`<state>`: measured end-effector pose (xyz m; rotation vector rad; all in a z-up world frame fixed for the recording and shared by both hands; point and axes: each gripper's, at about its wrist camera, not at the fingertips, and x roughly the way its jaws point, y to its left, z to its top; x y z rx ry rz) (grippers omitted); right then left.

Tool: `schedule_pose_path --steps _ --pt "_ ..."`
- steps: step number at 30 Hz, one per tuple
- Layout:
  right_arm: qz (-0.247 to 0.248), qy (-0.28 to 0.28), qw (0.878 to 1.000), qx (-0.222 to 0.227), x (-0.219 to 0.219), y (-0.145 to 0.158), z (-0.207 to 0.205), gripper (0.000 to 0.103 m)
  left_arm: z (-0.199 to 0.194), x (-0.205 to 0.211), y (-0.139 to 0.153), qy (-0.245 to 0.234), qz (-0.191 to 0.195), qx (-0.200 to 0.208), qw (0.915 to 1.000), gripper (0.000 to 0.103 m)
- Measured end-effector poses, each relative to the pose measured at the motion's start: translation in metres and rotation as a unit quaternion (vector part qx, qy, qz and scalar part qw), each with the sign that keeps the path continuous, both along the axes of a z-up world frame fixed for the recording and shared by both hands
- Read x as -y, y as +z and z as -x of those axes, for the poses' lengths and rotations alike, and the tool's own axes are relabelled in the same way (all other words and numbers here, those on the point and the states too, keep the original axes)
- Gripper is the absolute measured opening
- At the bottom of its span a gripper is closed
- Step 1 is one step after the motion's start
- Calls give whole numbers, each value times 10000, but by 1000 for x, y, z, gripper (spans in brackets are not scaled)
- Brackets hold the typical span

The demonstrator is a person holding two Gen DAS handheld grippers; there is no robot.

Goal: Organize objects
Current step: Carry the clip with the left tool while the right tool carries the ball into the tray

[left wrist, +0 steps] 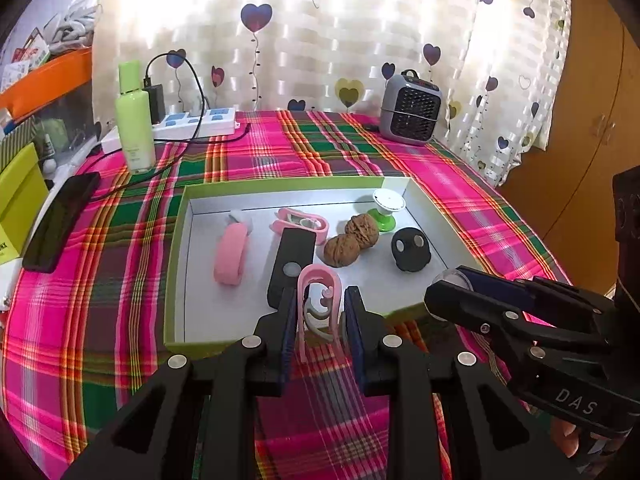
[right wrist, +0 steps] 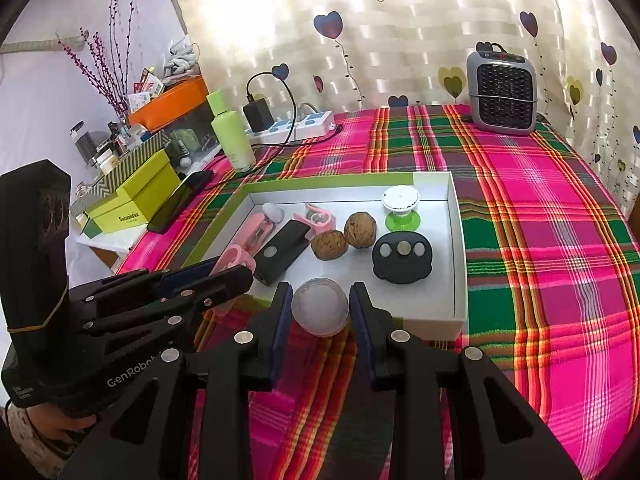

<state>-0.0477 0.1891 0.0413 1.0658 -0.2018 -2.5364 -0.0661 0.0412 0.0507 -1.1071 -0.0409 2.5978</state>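
**Both tools loaded at the tray's near edge**

The left tool [left wrist: 320, 312] reaches forward and slightly down, level, its fingers pinching a pink clip [left wrist: 318, 304] that stands upright between the pads, over the near rim of the green-edged tray [left wrist: 176, 240]. In the right wrist view the same tool comes in from 9 o'clock, its fingers lying nearly flat and pointing toward 3 o'clock, the clip's pink loop showing at its tip.

The right tool [right wrist: 320, 312] points straight toward 12 o'clock, its two fingers pressed against a frosted, translucent ball [right wrist: 319, 306]. The ball hangs just short of the tray's near wall, above the plaid cloth of the desk [right wrist: 540, 240]. In the left wrist view this tool enters from 3 o'clock, angled toward 10 o'clock, with the ball at its tip near the tray's near right corner.

Inside the tray lie a pink roller-like item [left wrist: 231, 254] at 9 o'clock, a black rectangular device [left wrist: 291, 266] beside it, a second pink clip [left wrist: 302, 222] behind that, two walnuts [left wrist: 350, 246] touching each other at centre, a black round piece [right wrist: 402, 258] at 3 o'clock, and a green-and-white stand [right wrist: 400, 210] at the far right corner.

At the desk's 12 o'clock edge stand a green bottle [left wrist: 134, 120], a power strip [left wrist: 196, 122] and a small grey heater [right wrist: 502, 92]. A dark phone [left wrist: 60, 222] lies at 9 o'clock.
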Motion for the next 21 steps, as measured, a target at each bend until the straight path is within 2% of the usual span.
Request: schedule_pose_path --steps 21 --pt "-7 -21 9999 126 1 -10 27 30 25 -3 -12 -17 8 184 9998 22"
